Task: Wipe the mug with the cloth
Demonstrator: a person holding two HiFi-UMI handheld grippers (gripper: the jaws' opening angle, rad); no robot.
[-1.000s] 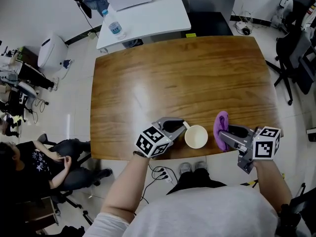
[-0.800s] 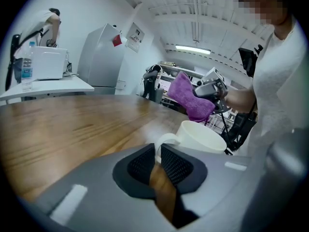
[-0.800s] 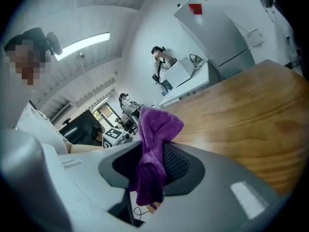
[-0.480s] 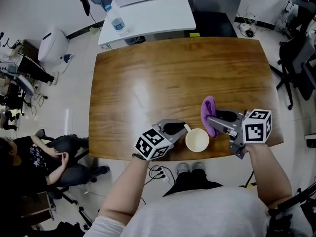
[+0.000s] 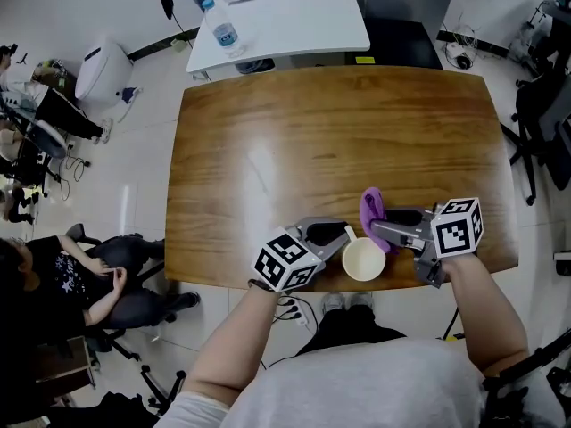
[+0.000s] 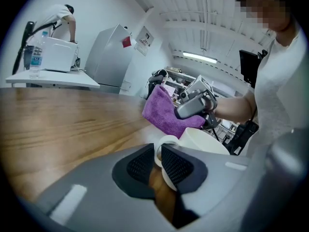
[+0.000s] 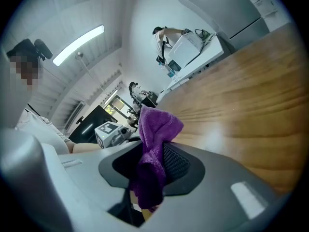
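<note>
A white mug [image 5: 364, 260] stands on the wooden table [image 5: 312, 141] near its front edge. My left gripper [image 5: 343, 234] is shut on the mug's handle [image 6: 163, 143]. Its jaws have just been opening a little, with the handle still between the pads. The mug's body [image 6: 206, 140] shows just beyond the left gripper [image 6: 158, 154]. My right gripper [image 5: 376, 228] is shut on a purple cloth [image 5: 372, 207], which bunches up out of the jaws [image 7: 155, 129]. The cloth [image 6: 167, 113] hangs right at the mug's far side; whether it touches, I cannot tell.
A white table with a water bottle [image 5: 223, 30] stands behind the wooden one. A person sits on a chair [image 5: 85, 279] at the left, and office chairs [image 5: 546, 105] stand at the right. The mug is close to the table's front edge.
My right gripper has carried the purple cloth leftward and down, from well right of the mug to right beside it. The left gripper and the mug have stayed in place.
</note>
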